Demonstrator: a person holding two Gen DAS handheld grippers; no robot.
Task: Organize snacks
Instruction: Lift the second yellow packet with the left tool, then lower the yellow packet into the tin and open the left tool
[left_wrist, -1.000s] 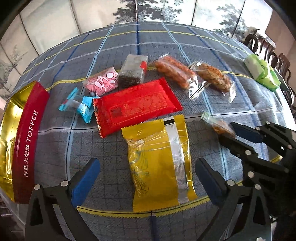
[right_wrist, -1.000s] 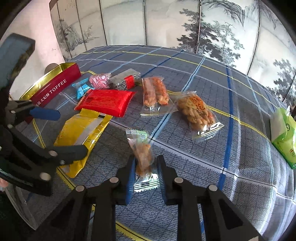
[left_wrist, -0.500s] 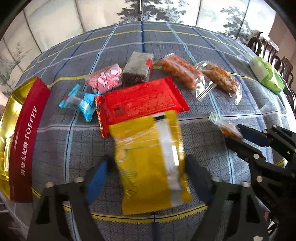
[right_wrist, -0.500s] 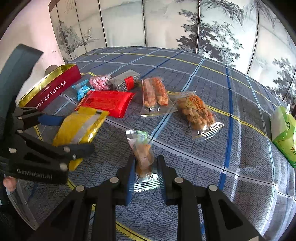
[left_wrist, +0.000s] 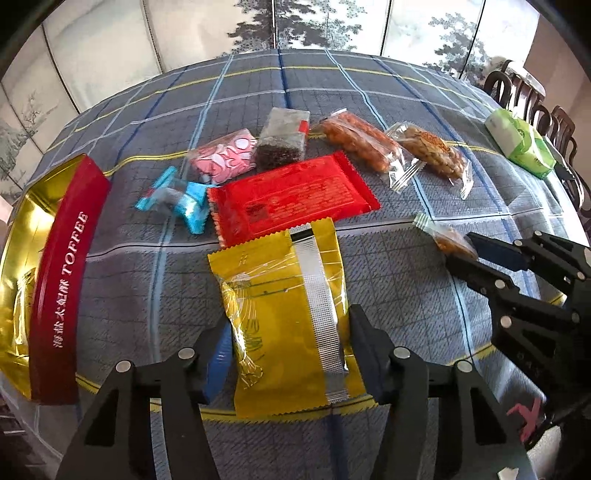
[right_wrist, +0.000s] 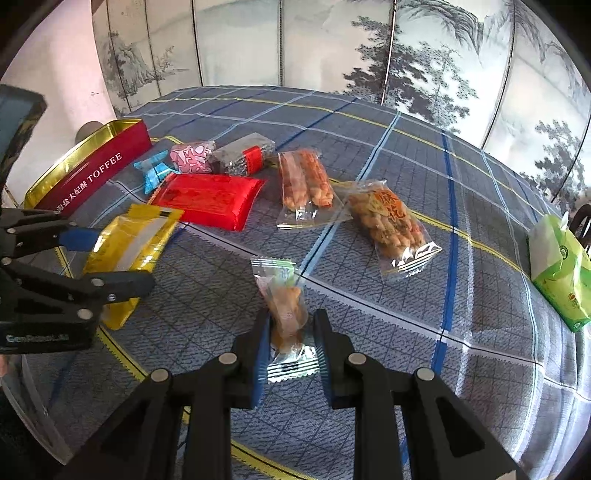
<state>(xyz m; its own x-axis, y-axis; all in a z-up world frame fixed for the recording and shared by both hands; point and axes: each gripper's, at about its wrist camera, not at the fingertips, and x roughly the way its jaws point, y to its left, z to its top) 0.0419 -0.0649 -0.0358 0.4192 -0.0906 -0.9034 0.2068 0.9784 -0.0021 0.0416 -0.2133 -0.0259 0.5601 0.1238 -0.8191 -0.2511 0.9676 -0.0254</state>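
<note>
Left wrist view: our left gripper (left_wrist: 288, 343) has just been closing and clamps the crinkly yellow foil snack packet (left_wrist: 284, 310) on the plaid tablecloth (left_wrist: 369, 92). Our right gripper (right_wrist: 290, 343) pinches a small clear-wrapped brown snack (right_wrist: 286, 314).

There are eight snack packs: one yellow pack (left_wrist: 288, 317), one red pack (left_wrist: 291, 195), one pink pack (left_wrist: 225, 158), one dark pack (left_wrist: 282, 140), one blue candy (left_wrist: 177, 199) and three clear bags (left_wrist: 364, 146) of brown snacks. There is one red tin (left_wrist: 62, 280) and one green tissue pack (left_wrist: 521, 142).

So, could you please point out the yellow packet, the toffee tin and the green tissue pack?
yellow packet (left_wrist: 280, 317), left wrist view, middle of its face.
toffee tin (left_wrist: 70, 273), left wrist view, red side wall.
green tissue pack (right_wrist: 561, 273), right wrist view, front face.
</note>
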